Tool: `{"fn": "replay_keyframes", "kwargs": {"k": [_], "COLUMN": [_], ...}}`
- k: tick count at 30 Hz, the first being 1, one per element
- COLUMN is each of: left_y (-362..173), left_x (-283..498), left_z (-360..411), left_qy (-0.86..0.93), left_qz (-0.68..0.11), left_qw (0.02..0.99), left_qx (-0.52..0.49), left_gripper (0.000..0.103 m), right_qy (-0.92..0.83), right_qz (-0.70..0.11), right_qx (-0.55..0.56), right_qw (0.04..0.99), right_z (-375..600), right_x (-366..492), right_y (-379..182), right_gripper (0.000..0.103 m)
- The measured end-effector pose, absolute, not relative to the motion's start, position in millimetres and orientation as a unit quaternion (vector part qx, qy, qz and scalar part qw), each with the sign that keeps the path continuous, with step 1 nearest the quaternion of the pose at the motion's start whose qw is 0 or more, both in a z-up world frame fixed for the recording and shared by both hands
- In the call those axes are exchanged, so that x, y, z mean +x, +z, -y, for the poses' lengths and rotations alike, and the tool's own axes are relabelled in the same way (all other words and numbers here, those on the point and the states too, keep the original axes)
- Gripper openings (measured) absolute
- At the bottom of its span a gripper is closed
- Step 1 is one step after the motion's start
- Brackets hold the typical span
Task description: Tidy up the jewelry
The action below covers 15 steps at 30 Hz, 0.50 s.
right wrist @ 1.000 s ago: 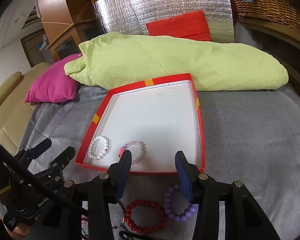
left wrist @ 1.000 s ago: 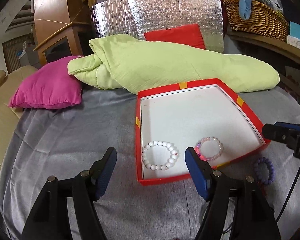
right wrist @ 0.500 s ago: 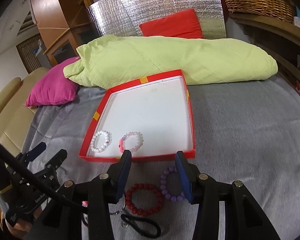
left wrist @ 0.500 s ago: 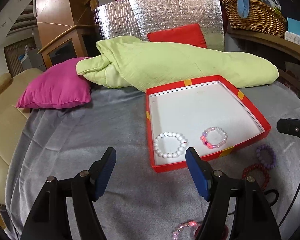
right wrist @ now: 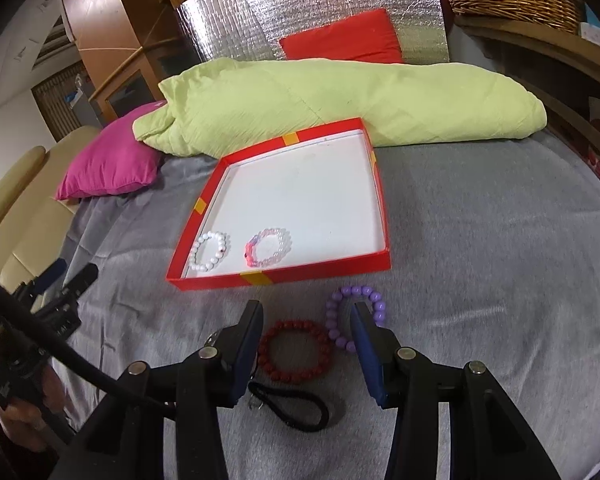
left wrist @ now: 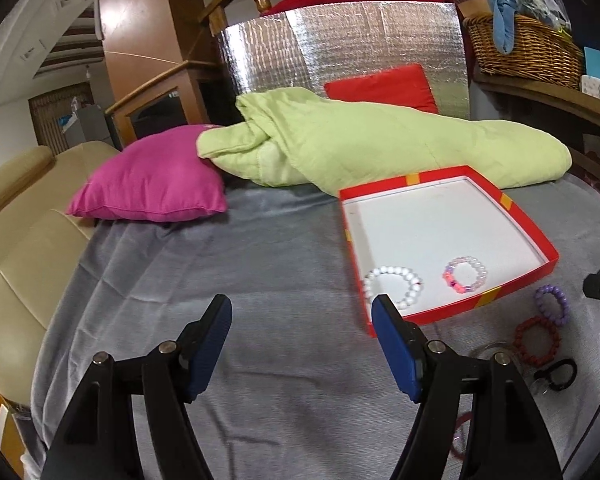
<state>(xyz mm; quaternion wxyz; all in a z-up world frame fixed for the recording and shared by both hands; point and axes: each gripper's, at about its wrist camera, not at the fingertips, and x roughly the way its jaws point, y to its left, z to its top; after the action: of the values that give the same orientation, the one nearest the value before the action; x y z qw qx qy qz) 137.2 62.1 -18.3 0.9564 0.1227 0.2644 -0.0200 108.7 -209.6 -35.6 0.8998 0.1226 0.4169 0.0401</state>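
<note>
A red box with a white floor [right wrist: 284,276] lies on the grey cloth. In its near left corner are a white bead bracelet [right wrist: 210,268] and a pink bracelet [right wrist: 250,254]. Just in front of the box lie a purple bracelet [right wrist: 356,290], a dark red bracelet [right wrist: 296,323] and a black hair tie [right wrist: 284,393]. My right gripper [right wrist: 306,316] hovers open over the red bracelet, which shows between its fingers, untouched. My left gripper [left wrist: 300,316] stands open over bare cloth, left of the box [left wrist: 456,312]. Its view also shows the white bracelet [left wrist: 392,269], purple bracelet [left wrist: 550,289] and red bracelet [left wrist: 518,340].
A green blanket [right wrist: 340,100] lies right behind the box, with a magenta pillow [left wrist: 152,188], a red cushion [right wrist: 344,42] and a foil board behind. A beige sofa [left wrist: 16,240] borders the left. A wicker basket [left wrist: 528,46] sits on a shelf at right. A hand [right wrist: 24,420] holds the left gripper.
Both grippers have drawn back from the box. The left one also shifted left, so the box now sits to its right. The loose bracelets and hair tie have come into fuller view.
</note>
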Motion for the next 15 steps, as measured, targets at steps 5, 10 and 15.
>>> {"fn": "replay_keyframes", "kwargs": {"k": [5, 10, 15], "left_y": [-17.9, -20.3, -24.2], "left_x": [133.0, 128.9, 127.7], "left_z": [-75.6, -85.9, -93.4], "left_qy": [-0.010, -0.002, 0.004], "left_qz": [-0.261, -0.261, -0.265], "left_qw": [0.957, 0.956, 0.954], "left_qx": [0.127, 0.133, 0.140], "left_gripper": [0.074, 0.074, 0.074], "right_qy": [0.042, 0.038, 0.033], "right_qz": [-0.424, -0.436, -0.444], "right_qx": [0.110, 0.095, 0.087], "right_qw": [0.898, 0.894, 0.891], "right_z": [201.5, 200.2, 204.9], "right_x": [105.1, 102.3, 102.3], "right_y": [-41.0, -50.5, -57.7], "right_gripper": [0.048, 0.048, 0.048]}}
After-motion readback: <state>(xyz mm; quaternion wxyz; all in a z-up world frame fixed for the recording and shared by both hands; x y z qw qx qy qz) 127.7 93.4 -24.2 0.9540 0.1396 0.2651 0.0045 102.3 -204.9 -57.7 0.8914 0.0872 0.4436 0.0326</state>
